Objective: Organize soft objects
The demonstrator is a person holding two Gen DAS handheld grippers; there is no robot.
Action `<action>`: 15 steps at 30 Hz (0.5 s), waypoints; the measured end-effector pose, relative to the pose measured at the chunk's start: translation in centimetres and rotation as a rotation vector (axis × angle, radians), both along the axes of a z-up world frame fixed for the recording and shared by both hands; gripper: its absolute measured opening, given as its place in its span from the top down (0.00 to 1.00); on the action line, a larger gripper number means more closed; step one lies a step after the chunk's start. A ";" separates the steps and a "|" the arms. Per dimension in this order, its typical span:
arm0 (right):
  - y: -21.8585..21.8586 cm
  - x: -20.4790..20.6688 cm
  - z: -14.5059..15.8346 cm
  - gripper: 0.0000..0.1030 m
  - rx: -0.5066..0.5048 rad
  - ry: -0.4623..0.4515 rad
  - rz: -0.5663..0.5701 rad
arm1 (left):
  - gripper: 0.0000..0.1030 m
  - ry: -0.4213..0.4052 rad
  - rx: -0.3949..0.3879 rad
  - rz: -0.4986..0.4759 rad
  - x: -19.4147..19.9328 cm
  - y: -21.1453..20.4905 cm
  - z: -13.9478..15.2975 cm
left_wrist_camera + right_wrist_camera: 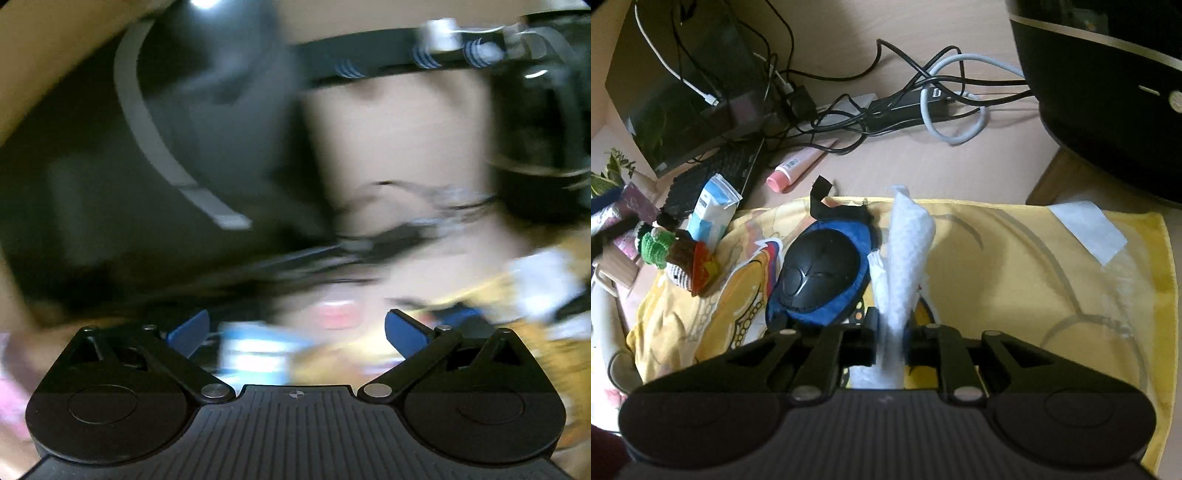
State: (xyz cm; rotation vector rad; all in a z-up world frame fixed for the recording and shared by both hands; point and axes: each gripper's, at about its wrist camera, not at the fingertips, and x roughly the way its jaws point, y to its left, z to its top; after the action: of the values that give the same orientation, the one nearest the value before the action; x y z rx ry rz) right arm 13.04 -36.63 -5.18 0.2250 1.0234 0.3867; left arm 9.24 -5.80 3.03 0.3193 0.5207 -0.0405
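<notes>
On the pale wooden counter [960,155] lies a yellow printed cloth [1015,266]. Over it our right tool [890,338] pinches a white quilted tissue [908,240], which stands upright just beside a blue pad with a black domed shell [822,273]. Our left tool [295,328] is spread wide with nothing between its fingers, in a blurred view.

A: What is the surface?
B: A pale wooden desk [979,162].
A: What lies on it?
B: A yellow cloth [1015,266] at six o'clock, tangled cables [886,107] at twelve, a pink tube [798,166] at ten.
</notes>
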 end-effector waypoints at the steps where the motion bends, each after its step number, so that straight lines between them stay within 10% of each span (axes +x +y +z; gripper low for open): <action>1: 0.1 0.0 -0.1 0.81 -0.008 0.001 0.000 | 0.00 0.028 -0.010 0.016 0.5 0.6 -0.7; 4: 0.8 0.0 0.0 0.56 -0.068 -0.013 0.014 | 0.00 0.111 -0.042 0.062 2.0 2.4 -3.0; 9: 2.0 -0.2 1.1 0.48 -0.179 -0.062 0.078 | 0.01 0.244 -0.228 0.126 4.7 4.8 -5.2; 12: 2.3 -0.6 1.8 0.45 -0.241 -0.079 0.106 | 0.36 0.232 -0.325 0.129 4.0 5.6 -4.4; 15: 2.2 -0.9 2.8 0.42 -0.329 -0.134 0.090 | 0.44 0.266 -0.557 0.079 2.9 6.7 -3.3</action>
State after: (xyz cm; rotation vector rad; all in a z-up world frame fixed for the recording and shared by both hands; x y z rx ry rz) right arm 12.10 -34.45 -2.42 -0.1416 0.9507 0.3046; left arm 12.13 0.89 -0.26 -0.2561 0.7601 -0.1493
